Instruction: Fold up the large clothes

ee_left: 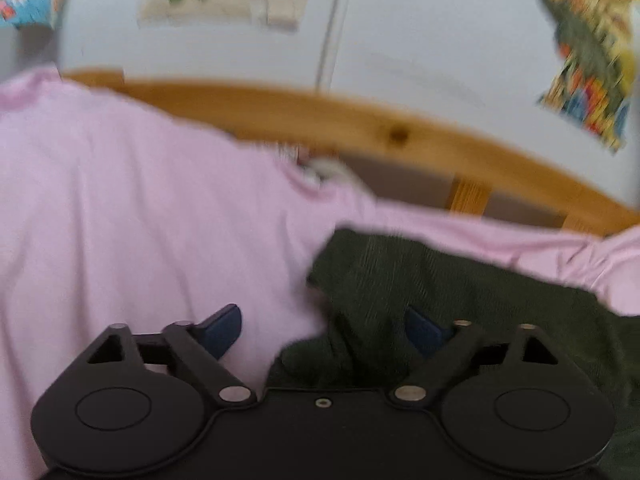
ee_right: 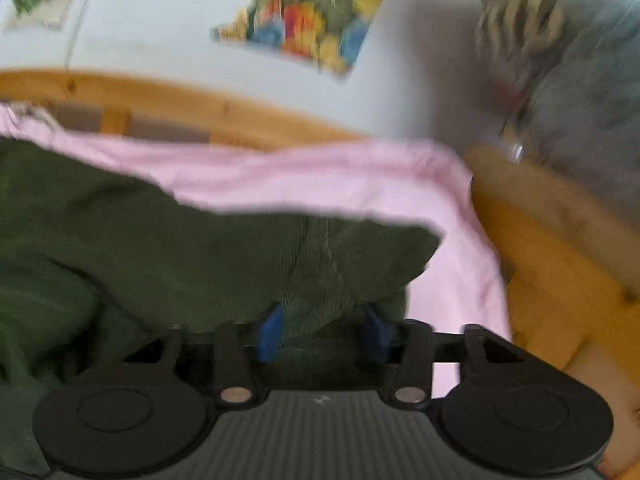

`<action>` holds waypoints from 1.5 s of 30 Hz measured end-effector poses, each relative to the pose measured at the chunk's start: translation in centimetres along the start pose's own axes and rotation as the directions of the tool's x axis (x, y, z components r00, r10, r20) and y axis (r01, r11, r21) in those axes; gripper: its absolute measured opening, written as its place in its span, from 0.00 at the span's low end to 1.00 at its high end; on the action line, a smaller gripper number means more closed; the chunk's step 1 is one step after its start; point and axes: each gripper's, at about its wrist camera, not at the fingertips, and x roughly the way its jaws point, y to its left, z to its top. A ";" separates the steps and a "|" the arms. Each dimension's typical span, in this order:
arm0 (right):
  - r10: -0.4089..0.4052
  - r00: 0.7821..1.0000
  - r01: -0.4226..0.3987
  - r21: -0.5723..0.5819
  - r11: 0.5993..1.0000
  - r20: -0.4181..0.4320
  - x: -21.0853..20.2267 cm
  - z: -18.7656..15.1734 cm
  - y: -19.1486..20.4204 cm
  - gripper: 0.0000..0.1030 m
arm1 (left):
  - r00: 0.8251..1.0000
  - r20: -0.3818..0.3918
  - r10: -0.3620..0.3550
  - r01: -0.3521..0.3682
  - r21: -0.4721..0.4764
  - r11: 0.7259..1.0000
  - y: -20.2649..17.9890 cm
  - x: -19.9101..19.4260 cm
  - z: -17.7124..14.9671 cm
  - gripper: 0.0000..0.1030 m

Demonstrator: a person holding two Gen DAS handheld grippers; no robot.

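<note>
Pink-sheeted bed (ee_left: 120, 200): my left hand-held gripper (ee_left: 324, 330) gapes at the green garment's (ee_right: 200, 240) edge; right hand-held gripper (ee_right: 325, 332) brackets a fold, grip uncertain. Next: clamp both.

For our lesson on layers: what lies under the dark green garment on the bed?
Pink fabric shows past the edges of the dark green garment, so it seems to lie beneath. A wooden frame runs behind. Whatever lies directly under the garment's middle is covered.
</note>
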 end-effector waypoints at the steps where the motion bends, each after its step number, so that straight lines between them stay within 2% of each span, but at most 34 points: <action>1: -0.016 0.998 0.018 -0.029 0.999 0.067 -1.3 0.3 0.2 0.74 | 0.999 0.033 -0.012 0.011 0.020 1.000 -0.1 -0.6 0.1 0.89; 2: -0.038 0.989 0.047 -0.060 0.997 0.144 -2.4 0.7 0.4 0.83 | 0.998 0.054 -0.017 0.014 0.047 0.999 -0.5 -0.9 0.4 0.89; 4: -0.077 0.956 0.111 -0.106 0.988 0.284 -3.6 1.6 1.0 0.89 | 0.998 0.067 -0.013 0.007 0.100 0.995 -1.7 -0.6 1.0 0.89; 5: -0.086 0.941 0.134 -0.129 0.983 0.327 -3.4 2.3 1.4 0.89 | 0.998 0.060 -0.012 0.005 0.114 0.993 -2.4 -0.1 1.5 0.89; 6: -0.088 0.939 0.143 -0.145 0.979 0.333 -2.7 2.9 1.6 0.89 | 0.998 0.054 -0.008 0.002 0.120 0.993 -3.0 0.6 1.8 0.90; 9: -0.138 0.955 0.178 -0.135 0.975 0.263 1.5 4.1 1.5 0.88 | 0.999 0.026 0.028 -0.032 0.165 0.986 -4.7 3.0 2.0 0.92; 12: -0.232 0.960 0.256 -0.152 0.955 0.157 5.8 3.1 0.3 0.81 | 0.990 -0.036 0.134 -0.123 0.206 0.971 -5.0 5.6 1.2 0.92; 13: -0.256 0.961 0.268 -0.134 0.954 0.103 6.9 2.2 -0.5 0.81 | 0.987 -0.065 0.146 -0.130 0.198 0.971 -4.5 6.3 0.7 0.92; 14: -0.266 0.963 0.270 -0.104 0.957 0.051 7.8 1.3 -1.4 0.82 | 0.989 -0.084 0.126 -0.110 0.167 0.980 -3.7 6.8 0.2 0.93; 15: -0.248 0.969 0.248 -0.058 0.967 0.005 8.5 0.0 -2.4 0.83 | 0.990 -0.094 0.104 -0.091 0.131 0.987 -2.9 7.0 -0.1 0.95; 16: -0.226 0.974 0.226 -0.024 0.974 -0.006 8.6 -1.0 -2.9 0.85 | 0.991 -0.107 0.082 -0.073 0.092 0.993 -2.2 7.2 -0.3 0.95; 18: -0.195 0.981 0.194 0.050 0.980 0.011 8.5 -3.0 -3.8 0.86 | 0.992 -0.118 0.053 -0.047 0.053 0.997 -1.5 7.4 -0.5 0.96; 20: -0.167 0.986 0.165 0.128 0.978 0.009 9.1 -4.2 -4.8 0.95 | 0.991 -0.123 0.058 -0.050 0.071 0.996 -1.8 7.6 -0.5 0.97; 24: -0.124 0.992 0.123 0.201 0.972 -0.009 9.2 -3.9 -6.3 0.97 | 0.988 -0.139 0.060 -0.047 0.093 0.995 -2.2 7.0 -0.2 0.97; 26: -0.118 0.993 0.118 0.200 0.973 -0.009 8.3 -3.1 -6.6 0.98 | 0.984 -0.173 0.037 -0.025 0.071 0.997 -2.0 6.2 -0.1 0.98; 28: -0.133 0.991 0.131 0.192 0.973 -0.001 6.2 -2.5 -6.2 1.00 | 0.976 -0.213 -0.037 0.048 0.047 0.998 -1.5 4.8 -0.1 0.98; 31: -0.120 0.993 0.118 0.175 0.978 -0.001 3.5 -2.1 -5.3 1.00 | 0.976 -0.195 -0.096 0.110 0.060 0.992 -1.1 1.7 -0.3 0.99; 35: -0.004 0.999 0.009 0.139 0.990 -0.035 0.6 -1.9 -3.7 1.00 | 0.971 -0.185 -0.152 0.179 0.136 0.974 -1.7 -3.0 -0.9 0.99; 38: 0.062 0.998 -0.059 0.108 0.992 -0.027 -2.0 -2.0 -2.6 1.00 | 0.961 -0.212 -0.176 0.215 0.180 0.960 -2.4 -6.1 -1.7 0.99; 41: 0.143 0.989 -0.141 0.083 0.987 -0.029 -5.0 -2.3 -1.7 1.00 | 0.952 -0.240 -0.191 0.245 0.221 0.944 -2.7 -9.4 -3.1 0.99; 45: 0.251 0.966 -0.248 0.060 0.967 -0.061 -8.8 -3.4 -1.0 1.00 | 0.939 -0.282 -0.196 0.276 0.281 0.919 -3.1 -13.6 -5.6 0.99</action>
